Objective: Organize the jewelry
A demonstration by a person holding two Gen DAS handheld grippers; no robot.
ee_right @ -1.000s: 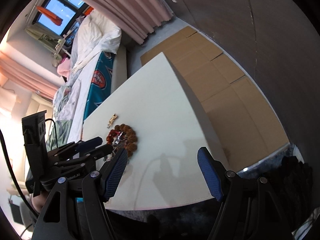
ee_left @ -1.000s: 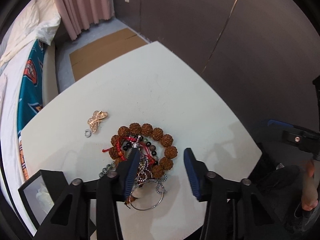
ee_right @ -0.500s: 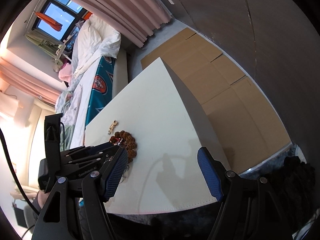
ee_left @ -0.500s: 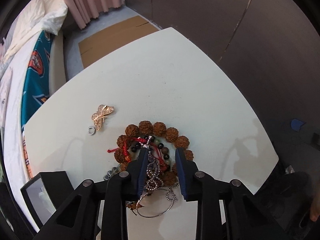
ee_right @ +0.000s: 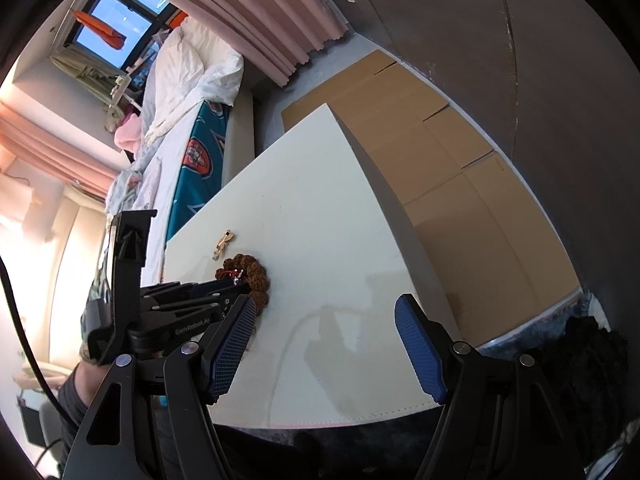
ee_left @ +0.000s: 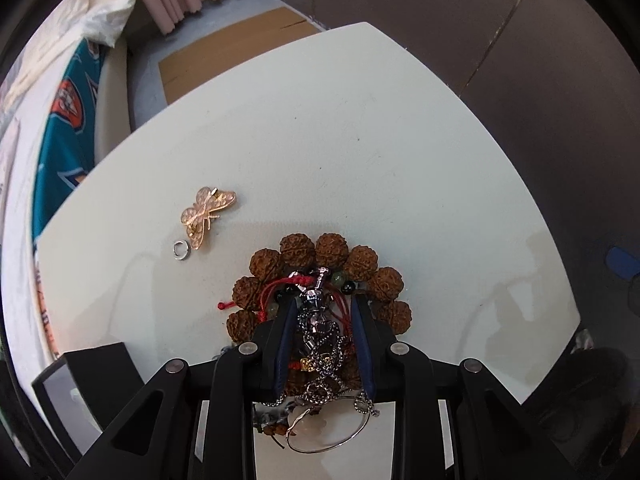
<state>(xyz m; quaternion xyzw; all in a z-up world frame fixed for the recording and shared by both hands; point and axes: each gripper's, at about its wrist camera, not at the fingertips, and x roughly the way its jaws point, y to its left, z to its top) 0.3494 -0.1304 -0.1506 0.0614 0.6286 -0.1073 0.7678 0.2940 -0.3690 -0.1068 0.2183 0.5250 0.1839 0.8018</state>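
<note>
A heap of jewelry lies on the white table [ee_left: 360, 152]: a brown bead bracelet [ee_left: 332, 246], a red cord [ee_left: 280, 288], dark small beads and a thin silver hoop [ee_left: 332, 440]. My left gripper [ee_left: 323, 312] is shut on a silver chain [ee_left: 318, 320] at the middle of the heap. A gold butterfly brooch [ee_left: 206, 210] and a small silver ring [ee_left: 182, 249] lie to the left. My right gripper [ee_right: 326, 320] is open and empty above the table's near edge, right of the heap [ee_right: 250, 268].
A black box [ee_left: 80, 384] stands at the table's near left corner. A bed with a teal cover [ee_right: 196, 160] runs along the table's far side. Flat cardboard [ee_right: 440, 160] covers the floor to the right.
My left gripper has closed from wide open onto the silver chain and moved in over the heap. The right gripper has stayed open and shifted only slightly.
</note>
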